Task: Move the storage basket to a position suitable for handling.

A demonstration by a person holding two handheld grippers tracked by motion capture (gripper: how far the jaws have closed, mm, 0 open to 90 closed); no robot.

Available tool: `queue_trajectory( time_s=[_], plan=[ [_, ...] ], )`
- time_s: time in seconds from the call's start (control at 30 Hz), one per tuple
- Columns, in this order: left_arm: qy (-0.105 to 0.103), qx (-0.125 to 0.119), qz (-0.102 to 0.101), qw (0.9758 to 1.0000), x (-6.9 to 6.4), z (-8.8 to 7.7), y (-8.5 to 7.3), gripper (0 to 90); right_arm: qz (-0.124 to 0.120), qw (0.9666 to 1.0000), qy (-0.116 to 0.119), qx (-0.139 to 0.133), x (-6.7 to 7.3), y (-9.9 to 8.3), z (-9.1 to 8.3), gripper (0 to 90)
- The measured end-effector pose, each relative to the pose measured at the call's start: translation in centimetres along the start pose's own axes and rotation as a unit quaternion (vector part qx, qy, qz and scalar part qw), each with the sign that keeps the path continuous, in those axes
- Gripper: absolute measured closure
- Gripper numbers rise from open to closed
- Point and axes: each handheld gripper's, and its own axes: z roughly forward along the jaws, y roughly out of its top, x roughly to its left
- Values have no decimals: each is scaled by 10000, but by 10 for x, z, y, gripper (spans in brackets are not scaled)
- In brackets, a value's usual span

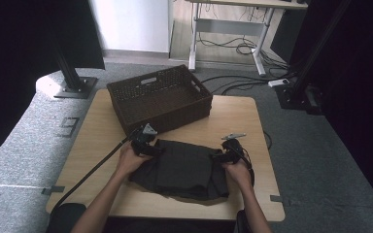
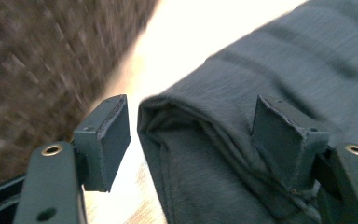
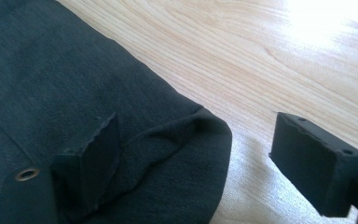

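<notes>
A dark folded garment (image 1: 184,167) lies flat on the near half of the wooden table (image 1: 233,116). My left gripper (image 1: 148,145) is at the garment's far left corner and my right gripper (image 1: 221,154) at its far right corner. In the left gripper view the garment's folded corner (image 2: 205,154) sits between the jaws of the left gripper (image 2: 191,116), which stand wide apart, one jaw resting on the cloth and the other clear of its edge. In the right gripper view the right gripper (image 3: 200,135) is open too, one jaw on the cloth corner (image 3: 168,154) and the other over bare wood.
A dark woven basket (image 1: 160,97) with cut-out handles stands at the back of the table, just beyond the left gripper; its wall (image 2: 37,70) looms close in the left gripper view. Bare table shows to the right of the garment. Cables and stands are on the floor behind.
</notes>
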Motion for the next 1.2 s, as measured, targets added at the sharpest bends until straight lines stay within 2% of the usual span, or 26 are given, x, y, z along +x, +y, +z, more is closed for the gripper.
queue_trajectory(
  time_s=[0.1, 0.17, 0.23, 0.33, 0.47, 0.57, 0.8, 0.83, 1.03, 1.2],
  plan=[
    [-145, -35, -207, 9997, 5, 5, -5, 224, 140, 9999, -51, 30, -3, -4, 3, 59],
    [-202, -8, -336, 9992, 6, 6, -6, 224, 170, 9998, -21, -27, -3, -7, 4, 60],
    [-187, -6, -339, 9992, 5, 5, -7, 229, 144, 9999, -61, -44, -2, -8, 3, 61],
    [-98, -30, -225, 9997, 1, 1, -10, 247, -49, 9999, -166, 5, 5, -8, 1, 64],
    [-104, -25, -215, 9997, -3, -7, -19, 248, -273, 9994, -174, 77, 13, -8, -1, 64],
    [-168, -38, -261, 9995, -6, -14, -29, 248, -350, 9993, -108, 93, 19, -9, -2, 64],
    [-267, -36, -228, 9994, -15, -31, -48, 248, -417, 9991, 28, 62, 32, -16, -5, 64],
    [-281, -53, -220, 9993, -19, -37, -55, 248, -456, 9989, 78, 45, 37, -18, -6, 64],
    [-169, -71, -107, 9998, -32, -53, -71, 263, -503, 9985, 213, 35, 51, -28, -12, 64],
    [-216, -71, -102, 9997, -40, -63, -83, 263, -458, 9982, 384, -1, 60, -40, -19, 64]
  ],
)
